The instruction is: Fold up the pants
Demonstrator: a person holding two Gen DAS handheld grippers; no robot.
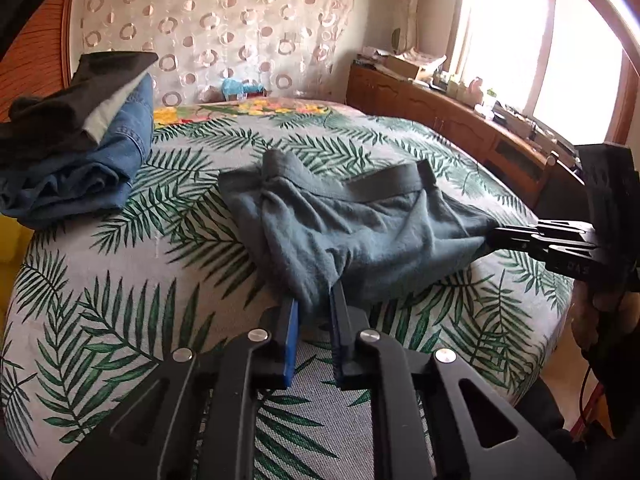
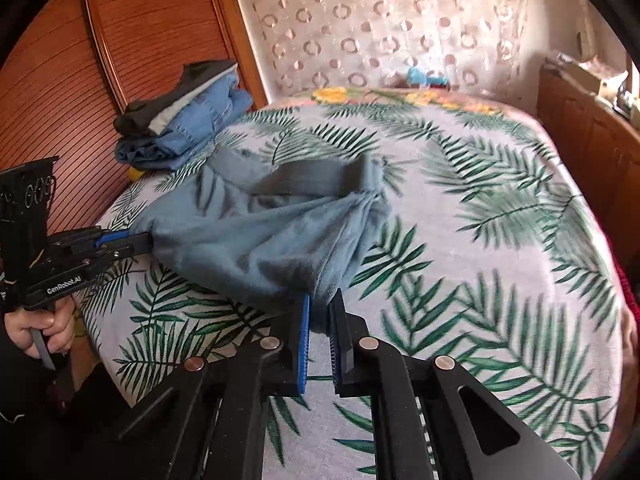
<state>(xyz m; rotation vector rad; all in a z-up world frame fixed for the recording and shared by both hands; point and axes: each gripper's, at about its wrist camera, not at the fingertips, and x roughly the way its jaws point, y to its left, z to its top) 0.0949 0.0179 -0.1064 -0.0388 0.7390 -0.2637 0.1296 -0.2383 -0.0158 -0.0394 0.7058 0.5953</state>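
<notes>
Left claw (image 1: 316, 300): clamped on my grey-blue cotton pants' (image 1: 352, 232) near corner.
Right claw (image 2: 322, 300): pinching the other corner, angled downward.
Pants: stretched between both over my palm-leaf bedspread (image 1: 132, 292).

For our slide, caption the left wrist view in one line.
Both grippers, left and right, pinch grey-blue pants on a leaf-print bed.
</notes>
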